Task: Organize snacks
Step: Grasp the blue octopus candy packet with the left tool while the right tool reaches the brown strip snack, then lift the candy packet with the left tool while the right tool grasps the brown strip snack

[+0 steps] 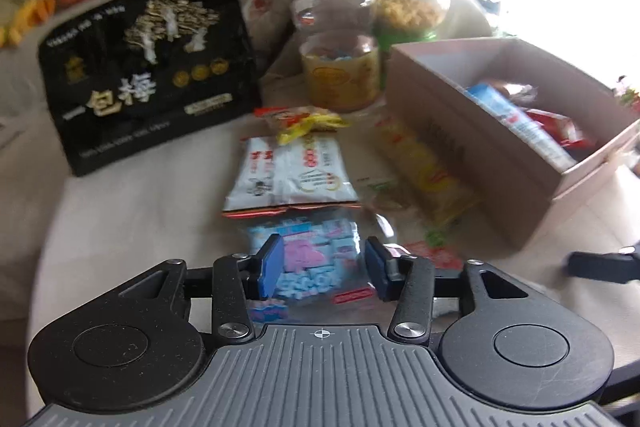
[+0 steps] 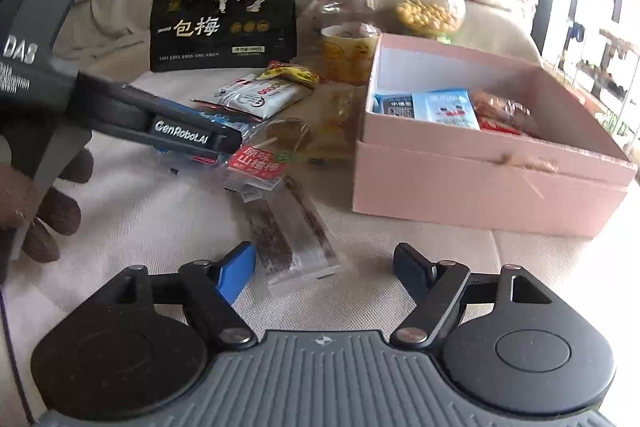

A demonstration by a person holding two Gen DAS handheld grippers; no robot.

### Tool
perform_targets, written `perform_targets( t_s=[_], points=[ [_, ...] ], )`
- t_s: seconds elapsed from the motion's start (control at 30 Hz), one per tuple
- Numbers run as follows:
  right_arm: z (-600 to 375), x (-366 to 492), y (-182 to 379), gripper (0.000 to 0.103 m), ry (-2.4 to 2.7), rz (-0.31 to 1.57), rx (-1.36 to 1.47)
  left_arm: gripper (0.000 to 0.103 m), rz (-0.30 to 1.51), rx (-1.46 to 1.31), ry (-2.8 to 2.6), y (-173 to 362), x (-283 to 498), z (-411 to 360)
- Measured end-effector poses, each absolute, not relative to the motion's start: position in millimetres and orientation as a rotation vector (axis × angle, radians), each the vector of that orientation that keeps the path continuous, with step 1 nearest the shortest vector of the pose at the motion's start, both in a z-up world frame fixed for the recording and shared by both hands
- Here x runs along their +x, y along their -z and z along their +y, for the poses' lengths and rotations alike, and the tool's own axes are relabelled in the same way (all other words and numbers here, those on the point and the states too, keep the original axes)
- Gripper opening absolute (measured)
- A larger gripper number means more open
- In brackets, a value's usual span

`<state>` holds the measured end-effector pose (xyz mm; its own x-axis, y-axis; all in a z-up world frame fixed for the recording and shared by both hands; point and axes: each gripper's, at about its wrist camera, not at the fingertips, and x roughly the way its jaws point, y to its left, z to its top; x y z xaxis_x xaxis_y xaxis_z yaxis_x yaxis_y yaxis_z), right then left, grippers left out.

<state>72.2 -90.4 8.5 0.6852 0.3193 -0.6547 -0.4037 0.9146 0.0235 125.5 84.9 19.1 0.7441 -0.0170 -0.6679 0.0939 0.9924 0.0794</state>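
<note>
My left gripper [image 1: 324,265] hovers open over a clear bag of blue and pink candies [image 1: 308,259] that lies flat on the beige cloth; its blue pads [image 1: 272,263] straddle the bag without pressing it. The right wrist view shows that gripper [image 2: 228,143] reaching in from the left over the same bag [image 2: 236,125]. My right gripper [image 2: 324,273] stands wide open, low over the cloth. A clear packet of dark brown strips [image 2: 292,243] lies between its fingers, untouched. A pink box [image 2: 480,187] at right holds blue and red packets.
Loose snacks lie mid-table: a white packet [image 1: 292,171], a small yellow packet [image 1: 304,123], a long yellow packet [image 1: 424,167] beside the box wall [image 1: 460,131], and a red-labelled packet [image 2: 258,163]. Behind stand a black bag [image 2: 224,15], a red-lidded jar [image 2: 352,15] and a green-lidded jar [image 2: 432,7].
</note>
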Motion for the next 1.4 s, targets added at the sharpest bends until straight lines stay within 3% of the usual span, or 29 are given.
perform_targets(
  t_s=[0.5, 0.63, 0.77, 0.9, 1.1, 1.17, 1.23, 1.4],
  points=[
    [-99.6, 73.5, -8.4, 0.082, -0.431, 0.703, -0.055, 0.055, 0.707, 0.042, 0.036, -15.2, 126.6, 95.4],
    [-102.3, 74.9, -8.4, 0.083, -0.441, 0.705, -0.032, 0.068, 0.726, -0.024, 0.095, -17.6, 130.1, 97.3],
    [-102.2, 75.4, -8.6, 0.083, -0.442, 0.706, -0.033, 0.066, 0.728, 0.035, 0.045, -17.0, 130.1, 92.9],
    [-100.3, 75.7, -8.2, 0.087, -0.447, 0.71, -0.046, 0.078, 0.72, 0.049, -0.04, -8.1, 127.7, 97.9],
    [-85.1, 73.8, -6.6, 0.093, -0.439, 0.722, -0.14, 0.081, 0.75, -0.05, 0.014, -3.4, 139.4, 115.1],
    [-85.7, 73.7, -6.4, 0.093, -0.441, 0.723, -0.135, 0.08, 0.76, -0.04, 0.024, -5.2, 142.6, 113.0],
    [-87.2, 74.0, -6.5, 0.094, -0.447, 0.726, -0.125, 0.069, 0.75, -0.032, 0.051, -7.0, 139.1, 112.1],
    [-84.9, 75.2, -8.8, 0.094, -0.451, 0.732, -0.136, 0.066, 0.758, -0.064, 0.084, -10.5, 107.3, 114.5]
  ],
)
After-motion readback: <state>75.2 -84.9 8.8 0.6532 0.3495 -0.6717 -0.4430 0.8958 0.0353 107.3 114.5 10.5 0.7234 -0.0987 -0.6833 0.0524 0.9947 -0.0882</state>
